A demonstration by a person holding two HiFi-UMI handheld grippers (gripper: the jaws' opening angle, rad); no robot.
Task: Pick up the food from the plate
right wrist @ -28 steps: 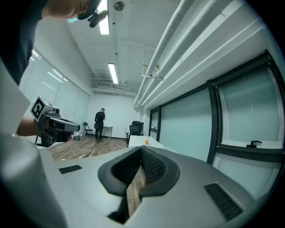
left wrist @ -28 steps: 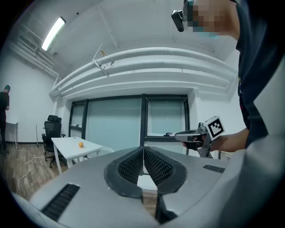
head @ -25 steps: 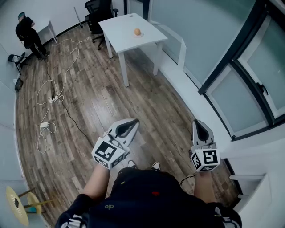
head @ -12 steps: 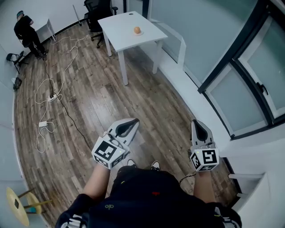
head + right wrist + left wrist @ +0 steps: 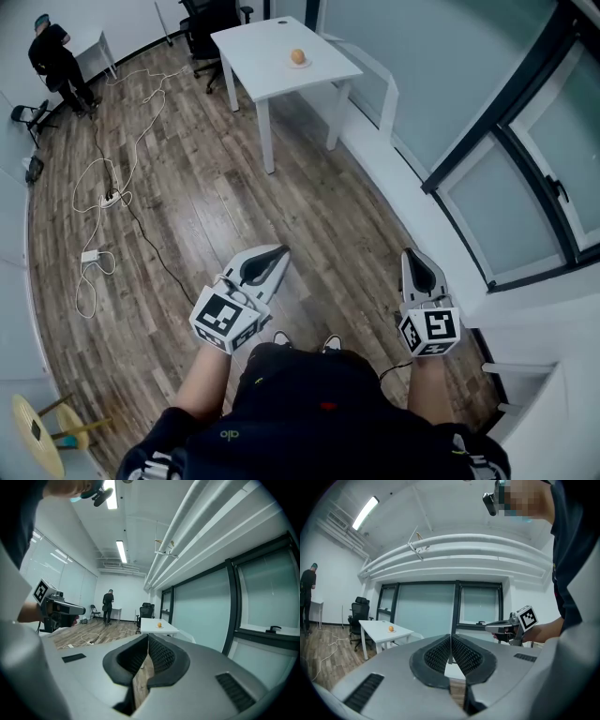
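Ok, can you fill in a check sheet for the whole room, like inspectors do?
Surface: white table, far across the room.
Job's things: orange food on its plate, untouched.
Clutter: office chair, yellow stool.
Grippers: left gripper and right gripper both shut, empty, over the wood floor.
Cables: loose cables trailing on the floor.
Surroundings: person in black at a far desk; windows on the right.

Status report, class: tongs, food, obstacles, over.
Tongs shut, empty: left tongs, right tongs. Far off, round orange food on white table. Only white floor cables off left.
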